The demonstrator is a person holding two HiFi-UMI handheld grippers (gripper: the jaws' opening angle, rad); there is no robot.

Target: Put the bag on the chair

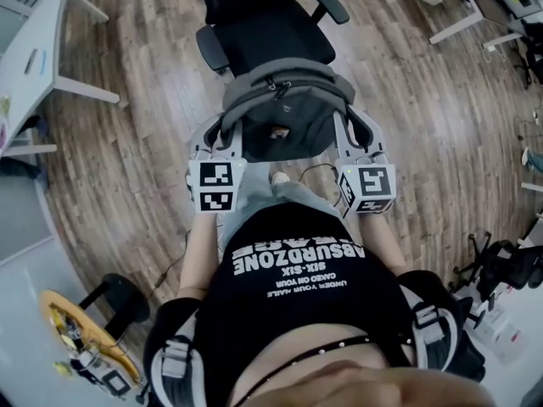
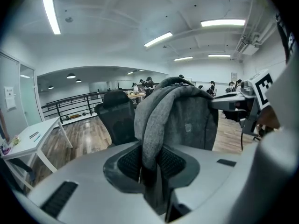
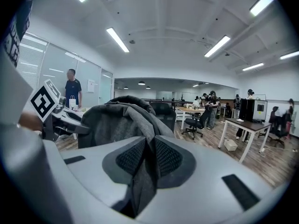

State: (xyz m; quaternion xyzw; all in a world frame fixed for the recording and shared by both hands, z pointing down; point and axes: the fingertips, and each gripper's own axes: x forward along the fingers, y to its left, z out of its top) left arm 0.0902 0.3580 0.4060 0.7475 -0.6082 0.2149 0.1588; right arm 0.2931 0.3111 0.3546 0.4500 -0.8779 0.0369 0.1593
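Note:
A grey backpack [image 1: 284, 113] hangs in the air between my two grippers, just in front of the black office chair [image 1: 263, 32]. My left gripper [image 1: 222, 138] is shut on the bag's left shoulder strap [image 2: 150, 139], which runs down between the black pads. My right gripper [image 1: 346, 134] is shut on the right strap [image 3: 147, 125]. In the left gripper view the bag [image 2: 187, 120] hangs beside the chair's back [image 2: 117, 120]. The right gripper view shows the bag [image 3: 112, 122] close up, with the chair [image 3: 163, 113] partly hidden behind it.
A white desk [image 1: 34, 49] stands at the left and white table legs [image 1: 458, 24] at the upper right. A black stool [image 1: 119, 299] and a yellow device [image 1: 85, 333] lie lower left; a black chair base [image 1: 501, 265] is at the right. Wooden floor surrounds the chair.

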